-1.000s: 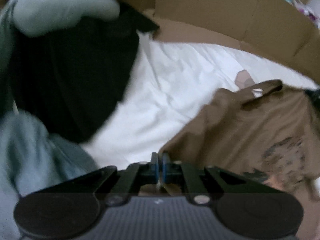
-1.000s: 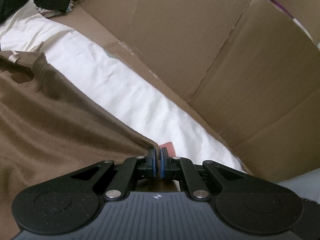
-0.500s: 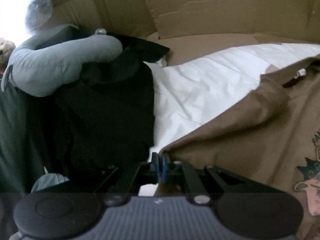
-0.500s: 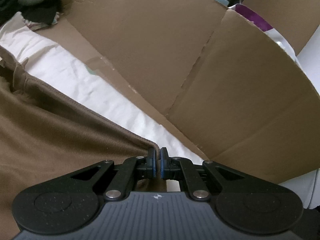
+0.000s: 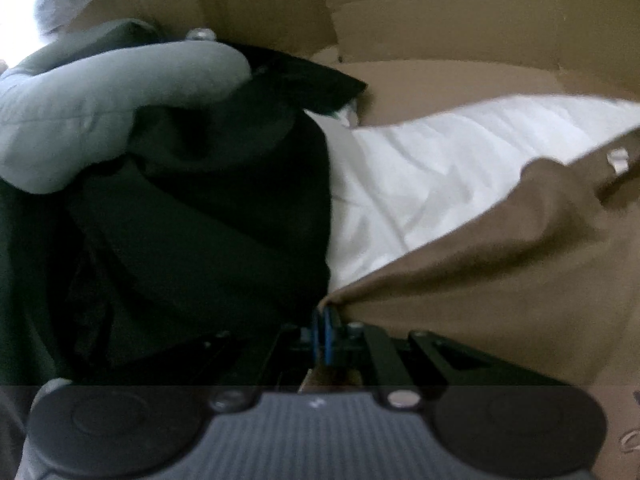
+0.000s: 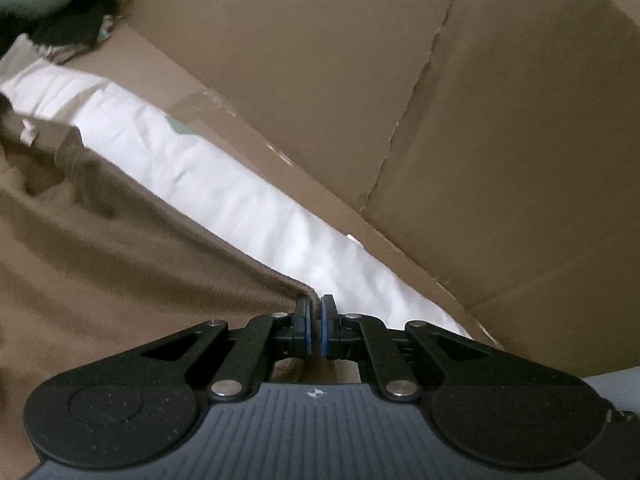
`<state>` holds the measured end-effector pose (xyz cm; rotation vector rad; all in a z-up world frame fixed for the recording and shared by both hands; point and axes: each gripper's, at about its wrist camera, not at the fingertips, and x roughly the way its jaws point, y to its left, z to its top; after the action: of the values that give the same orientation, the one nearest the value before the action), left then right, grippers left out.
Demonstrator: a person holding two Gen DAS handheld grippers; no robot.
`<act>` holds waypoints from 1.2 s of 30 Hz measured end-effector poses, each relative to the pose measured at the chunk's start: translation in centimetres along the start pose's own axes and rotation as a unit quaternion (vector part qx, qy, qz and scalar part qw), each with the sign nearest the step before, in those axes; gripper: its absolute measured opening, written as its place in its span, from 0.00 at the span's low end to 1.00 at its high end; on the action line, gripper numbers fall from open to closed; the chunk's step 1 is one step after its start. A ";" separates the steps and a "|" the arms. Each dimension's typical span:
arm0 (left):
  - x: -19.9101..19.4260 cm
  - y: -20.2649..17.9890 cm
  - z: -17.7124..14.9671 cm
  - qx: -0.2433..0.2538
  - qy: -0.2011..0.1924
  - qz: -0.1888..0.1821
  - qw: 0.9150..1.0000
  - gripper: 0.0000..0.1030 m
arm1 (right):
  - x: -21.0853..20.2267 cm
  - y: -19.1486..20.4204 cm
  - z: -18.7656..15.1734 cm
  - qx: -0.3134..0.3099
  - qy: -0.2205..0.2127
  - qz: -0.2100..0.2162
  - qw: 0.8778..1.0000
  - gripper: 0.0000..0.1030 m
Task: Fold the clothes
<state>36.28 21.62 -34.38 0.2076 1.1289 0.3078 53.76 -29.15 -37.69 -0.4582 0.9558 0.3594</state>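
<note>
Both grippers are clamped on the brown shirt, which lies spread on the white sheet inside a cardboard enclosure. The left gripper pinches one corner of the shirt's edge with its jaws closed on the fabric; the right gripper pinches the opposite corner the same way. The collar, with a small pale tag, shows at the far side in both views. The step in hand appears to be spreading or the first fold, made with two corners held at once. To do it well, keep both pinches closed until the cloth is laid down. Keep the edge between the two grippers taut so that no slack or wrinkle forms. Move both corners together and at the same height, so that the edge lands parallel to the opposite one. Steer the left corner clear of the dark clothes and the grey garment piled just beside it; snagging them would drag the pile onto the sheet. Release only with the fabric resting flat. No brand, label text or other writing can be read; the collar tag is too small and blurred to make out.
</note>
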 end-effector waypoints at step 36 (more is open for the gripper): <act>-4.4 -0.4 3.8 -0.025 -0.086 -0.060 0.994 0.12 | -1.8 1.1 5.5 -0.018 -0.042 0.050 0.998 0.09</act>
<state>38.12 19.68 -29.21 0.1182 0.9567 0.2070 56.08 -25.49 -33.71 -0.4256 0.8943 0.4822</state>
